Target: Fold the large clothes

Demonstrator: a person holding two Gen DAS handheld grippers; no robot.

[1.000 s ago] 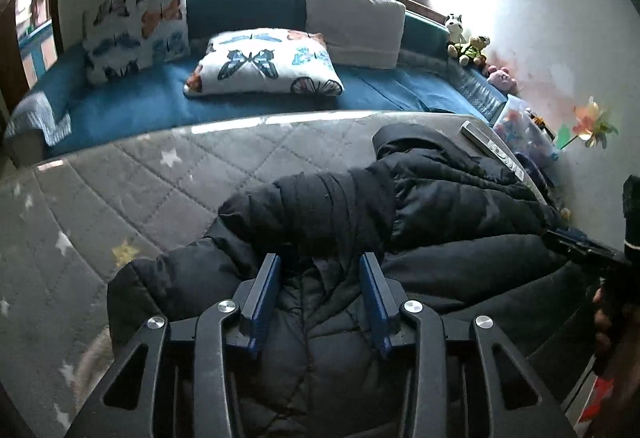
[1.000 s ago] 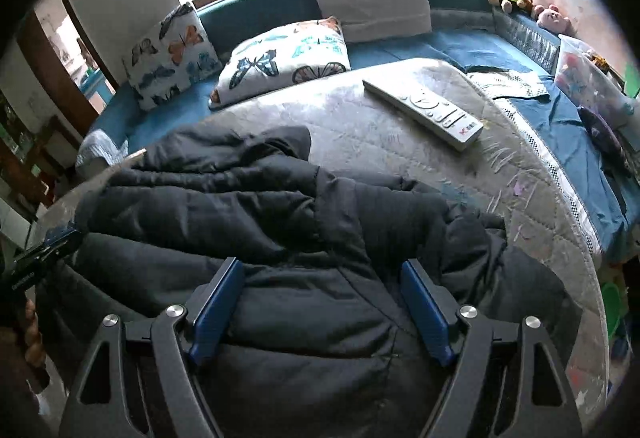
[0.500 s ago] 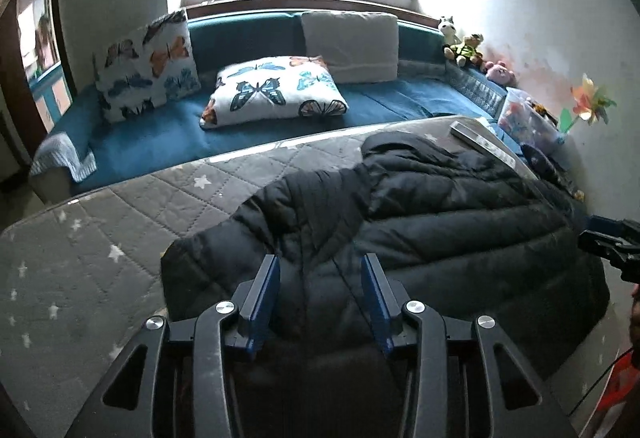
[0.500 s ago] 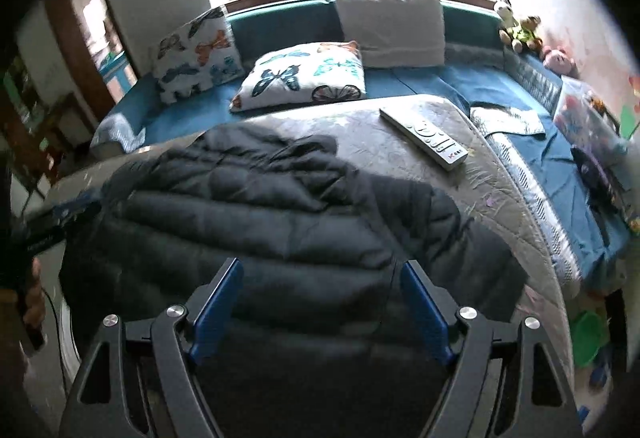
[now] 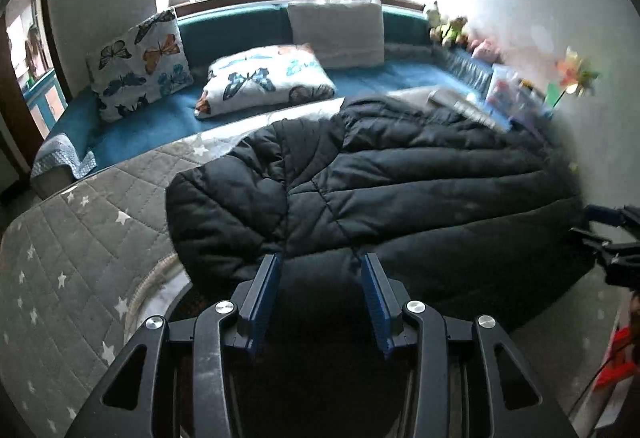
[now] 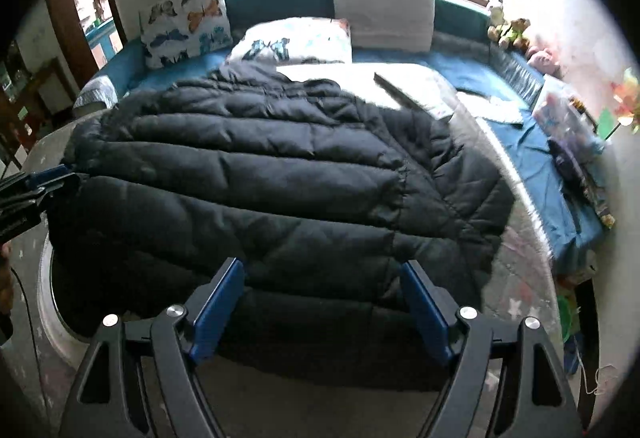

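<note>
One black puffer jacket (image 5: 384, 189) is all I have to fold, and I count two grippers on it, two butterfly-print pillows (image 6: 188, 25), one plain grey cushion (image 6: 384, 17) and one remote control (image 6: 412, 93).

My left gripper (image 5: 320, 294) has its blue fingers parted, with the jacket's dark hem lying between them; I cannot tell whether the pads touch the cloth. My right gripper (image 6: 320, 302) is spread much wider, its fingers clear of the fabric and hovering above the near hem.

I see the jacket lying across the grey star-quilted mattress (image 5: 80, 238), spread flat with its horizontal quilting lines running side to side. Its near hem drapes over the mattress's near edge, where the fabric falls into shadow. Its far end reaches toward the mattress's far edge, near the flatter butterfly pillow (image 6: 300, 41). In the right wrist view a sleeve (image 6: 460, 173) bulges out toward the mattress's right edge, just short of the remote at the far right corner. The surface looks puffy and slightly creased, matte black throughout.
</note>
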